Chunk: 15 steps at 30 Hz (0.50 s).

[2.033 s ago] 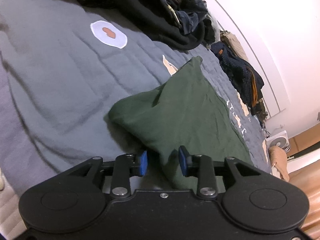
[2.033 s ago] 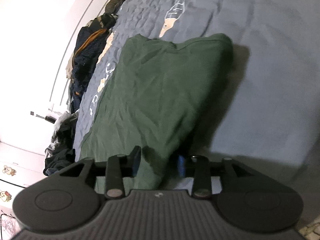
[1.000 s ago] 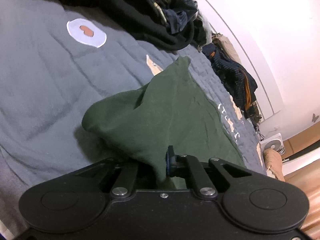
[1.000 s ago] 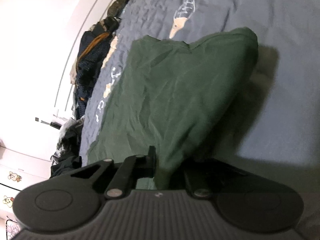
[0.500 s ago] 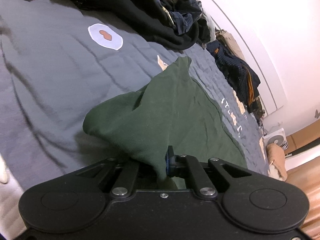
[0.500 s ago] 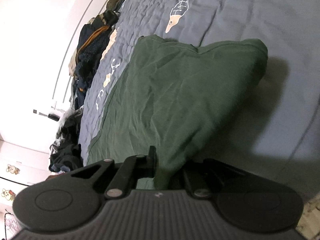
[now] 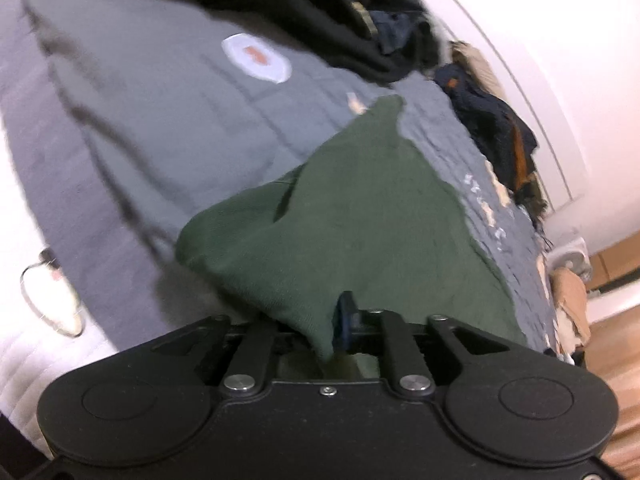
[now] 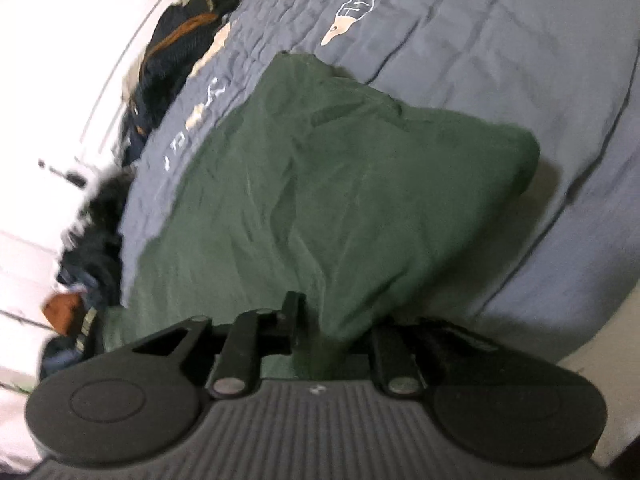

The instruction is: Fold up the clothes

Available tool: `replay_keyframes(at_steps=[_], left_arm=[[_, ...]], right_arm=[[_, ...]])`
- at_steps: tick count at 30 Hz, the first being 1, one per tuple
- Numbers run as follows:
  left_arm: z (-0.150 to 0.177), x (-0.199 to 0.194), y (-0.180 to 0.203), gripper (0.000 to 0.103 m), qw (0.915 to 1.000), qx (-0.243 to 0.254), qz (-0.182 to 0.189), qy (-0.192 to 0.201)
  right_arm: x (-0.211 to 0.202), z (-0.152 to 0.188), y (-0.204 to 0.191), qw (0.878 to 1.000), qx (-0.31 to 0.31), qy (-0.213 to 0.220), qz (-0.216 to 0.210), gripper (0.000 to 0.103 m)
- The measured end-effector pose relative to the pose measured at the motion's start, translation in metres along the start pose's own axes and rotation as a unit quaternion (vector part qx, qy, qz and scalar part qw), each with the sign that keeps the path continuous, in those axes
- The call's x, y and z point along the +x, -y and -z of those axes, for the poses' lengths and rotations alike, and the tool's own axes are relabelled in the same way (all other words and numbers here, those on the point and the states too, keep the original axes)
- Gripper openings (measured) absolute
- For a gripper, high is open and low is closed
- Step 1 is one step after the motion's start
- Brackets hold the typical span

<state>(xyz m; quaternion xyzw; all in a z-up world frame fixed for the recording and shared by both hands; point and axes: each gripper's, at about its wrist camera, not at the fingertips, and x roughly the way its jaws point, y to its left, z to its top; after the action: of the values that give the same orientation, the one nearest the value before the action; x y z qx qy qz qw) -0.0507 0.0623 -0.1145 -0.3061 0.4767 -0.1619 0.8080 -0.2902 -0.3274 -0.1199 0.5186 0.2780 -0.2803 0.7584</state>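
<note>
A dark green garment [image 7: 360, 236] is seen lying on a grey-blue quilted bedspread [image 7: 152, 128], one folded corner of it drawn up into each gripper. In the left wrist view, a fold of the green cloth is caught between the fingers of the left gripper [image 7: 320, 332]; its jaws are opening, with the cloth between them and hanging over the blue pad of one finger [image 7: 345, 320]. Half a second ago those fingers were pressed tight on the fold. In the right wrist view, another bunched corner of the garment [image 8: 340, 200] is seen between the fingers of the right gripper [image 8: 332, 332], whose jaws are likewise opening; whether the pads press on the cloth cannot be told for either gripper. Compared with a second ago, the bed's near edge and a slipper [image 7: 52, 296] on the pale floor are brought into the left view, and both pictures are blurred. A heap of dark clothes [image 7: 360, 12] is piled at the far side of the bed.
</note>
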Motion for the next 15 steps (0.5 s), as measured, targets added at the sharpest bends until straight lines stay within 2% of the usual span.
replay_keyframes(at_steps=[6, 9, 15], left_arm=[[-0.001, -0.007, -0.006, 0.02, 0.9998, -0.014, 0.001, 0.013], [0.0, -0.007, -0.009, 0.022, 0.9996, -0.024, 0.0, 0.015], [0.002, -0.009, -0.015, 0.032, 0.9984, -0.048, -0.013, 0.028]], right_arm=[[-0.018, 0.001, 0.002, 0.998, -0.039, 0.016, 0.042, 0.035], [-0.028, -0.004, 0.009, 0.997, -0.037, 0.033, 0.055, 0.036], [-0.046, -0.023, 0.032, 0.993, -0.01, 0.081, 0.09, 0.036]])
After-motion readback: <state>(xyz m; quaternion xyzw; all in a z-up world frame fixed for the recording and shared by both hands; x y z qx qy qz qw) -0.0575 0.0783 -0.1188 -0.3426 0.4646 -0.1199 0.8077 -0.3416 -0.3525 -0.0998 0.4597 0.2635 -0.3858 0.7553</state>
